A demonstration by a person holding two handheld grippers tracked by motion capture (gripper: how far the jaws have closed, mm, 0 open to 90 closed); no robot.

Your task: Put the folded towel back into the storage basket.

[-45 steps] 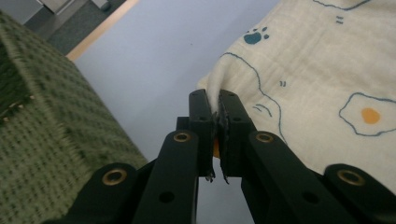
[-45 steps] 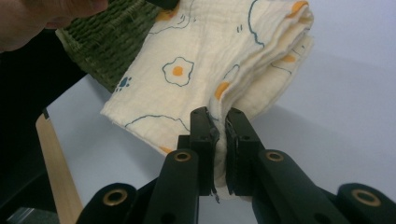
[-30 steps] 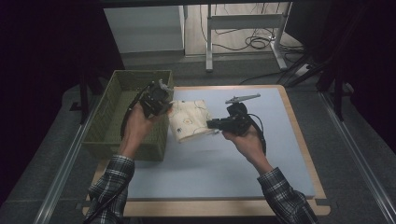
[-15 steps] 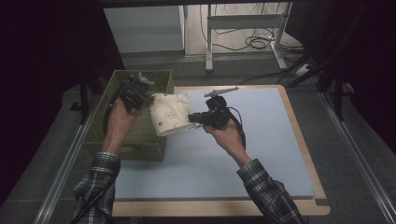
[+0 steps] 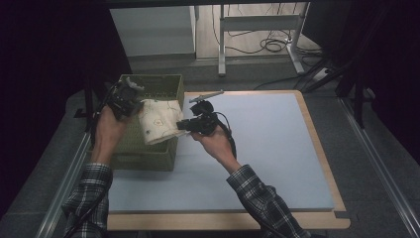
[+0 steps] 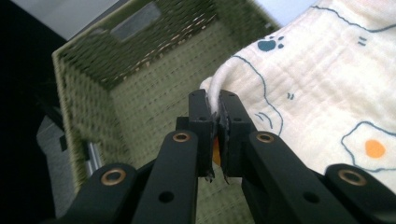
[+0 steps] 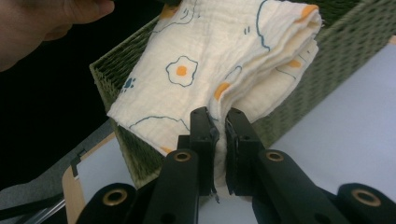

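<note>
While each pinches an edge of the folded cloth [image 5: 157, 121], the left gripper [image 5: 130, 99] and right gripper [image 5: 190, 124] hold it over the green basket's [image 5: 148, 158] right rim.

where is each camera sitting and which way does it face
High view: above the person's side, facing forward and down on the table; both forearms, left gripper, right gripper.
Left gripper view: on that gripper, facing into the green basket; jaws pinch the cloth.
Right gripper view: on that gripper, facing the basket's outside; jaws pinch the cloth's folded edge.
All share cloth and basket.
</note>
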